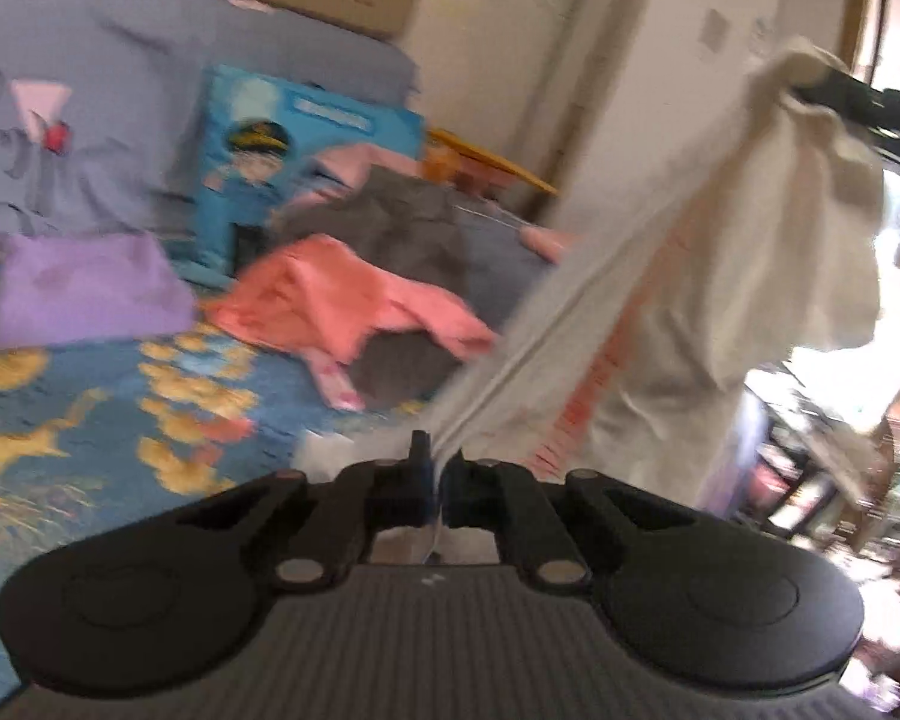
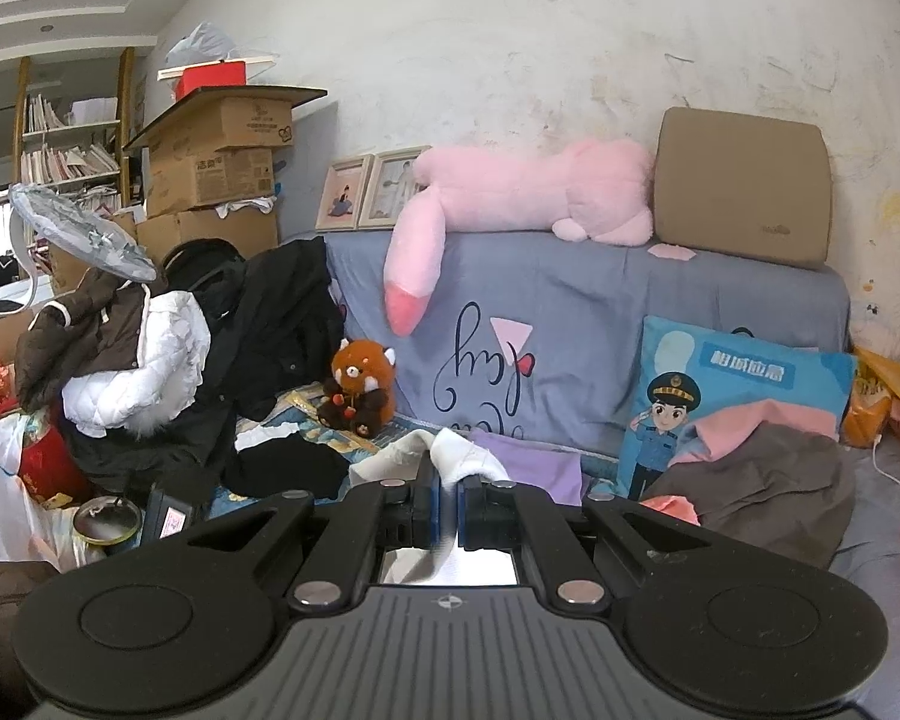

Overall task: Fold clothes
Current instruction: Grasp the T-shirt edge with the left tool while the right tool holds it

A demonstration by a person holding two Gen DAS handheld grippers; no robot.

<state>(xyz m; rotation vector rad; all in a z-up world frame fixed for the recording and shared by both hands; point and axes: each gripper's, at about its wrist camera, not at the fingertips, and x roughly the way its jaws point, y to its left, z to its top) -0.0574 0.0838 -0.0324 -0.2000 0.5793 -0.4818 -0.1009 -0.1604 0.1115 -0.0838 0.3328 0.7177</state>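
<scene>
A cream-white garment [image 1: 690, 276] with orange print hangs stretched in the air between my two grippers. My left gripper [image 1: 437, 468] is shut on its lower edge. In the left wrist view the other gripper [image 1: 840, 90] holds the garment's upper end at the top right. In the right wrist view my right gripper [image 2: 448, 474] is shut on a bunched white fold of the garment [image 2: 462, 450]. The left wrist view is motion-blurred.
A folded purple cloth [image 1: 90, 288], a coral-pink garment [image 1: 342, 306] and a grey garment [image 1: 426, 228] lie on the blue patterned cover [image 1: 90, 420]. A blue cartoon pillow [image 2: 738, 396], a pink plush [image 2: 540, 192], a red panda toy [image 2: 360, 384] and piled coats [image 2: 168, 360] stand behind.
</scene>
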